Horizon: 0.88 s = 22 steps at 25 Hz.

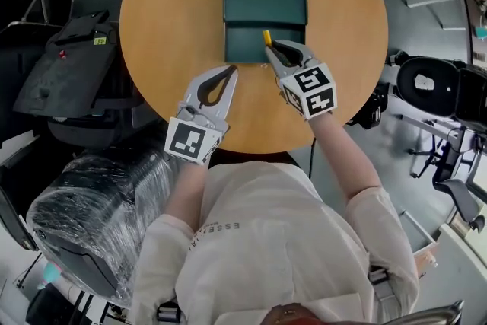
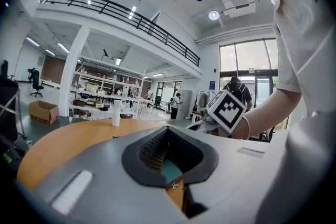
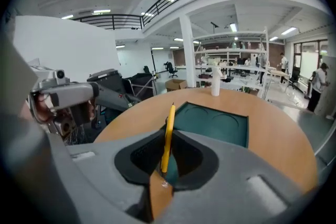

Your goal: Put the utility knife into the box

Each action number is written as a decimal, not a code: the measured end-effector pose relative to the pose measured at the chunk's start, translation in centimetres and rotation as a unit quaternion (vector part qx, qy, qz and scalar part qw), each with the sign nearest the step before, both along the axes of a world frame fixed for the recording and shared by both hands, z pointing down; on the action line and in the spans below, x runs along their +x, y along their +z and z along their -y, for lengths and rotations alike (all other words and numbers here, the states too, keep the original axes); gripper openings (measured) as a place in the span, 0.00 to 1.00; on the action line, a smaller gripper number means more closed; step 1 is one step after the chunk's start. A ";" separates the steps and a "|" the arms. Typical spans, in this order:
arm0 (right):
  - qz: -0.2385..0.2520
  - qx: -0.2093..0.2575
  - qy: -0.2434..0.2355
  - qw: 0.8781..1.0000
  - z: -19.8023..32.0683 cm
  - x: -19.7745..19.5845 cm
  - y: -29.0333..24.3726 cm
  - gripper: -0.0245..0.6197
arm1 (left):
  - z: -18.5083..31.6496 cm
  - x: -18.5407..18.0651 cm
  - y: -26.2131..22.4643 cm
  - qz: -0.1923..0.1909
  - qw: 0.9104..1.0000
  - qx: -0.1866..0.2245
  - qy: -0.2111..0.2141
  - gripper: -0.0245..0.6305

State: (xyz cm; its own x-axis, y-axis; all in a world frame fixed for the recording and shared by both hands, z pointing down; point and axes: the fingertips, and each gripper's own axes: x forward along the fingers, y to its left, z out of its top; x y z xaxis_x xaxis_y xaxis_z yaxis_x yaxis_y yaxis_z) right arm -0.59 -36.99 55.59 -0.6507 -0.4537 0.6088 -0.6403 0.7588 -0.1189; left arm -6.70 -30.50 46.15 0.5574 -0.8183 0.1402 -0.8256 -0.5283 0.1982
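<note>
The step in hand is the carry: the utility knife [image 3: 168, 136] is already picked up and is at the box [image 1: 264, 11], not yet inside it. The right gripper [image 1: 270, 51] pinches the knife between its jaws. In the right gripper view the yellow body runs up through the jaw opening, and its far end pokes out past the tips toward the box.

In the head view that yellow end shows at the near edge of the dark green box, over or just inside its near rim. I cannot tell whether it touches the box. The box lies open in the middle of the round bench [image 1: 167, 27], and its shallow tray faces up.

The left gripper [image 1: 230, 71] has its jaws pressed together on nothing. It hangs over bare bench, near and to the left of the box, apart from it.

By my reading, the next move is to bring the knife a little farther over the tray and lower it. It should lie flat rather than stand on end before the jaws spread to let go.
</note>
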 end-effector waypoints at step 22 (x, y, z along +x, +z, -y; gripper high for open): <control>-0.211 -0.164 -0.126 0.955 2.3 -2.3 15.5 0.11 | 1.8 -4.5 5.4 -0.018 0.997 -0.067 -0.026 0.06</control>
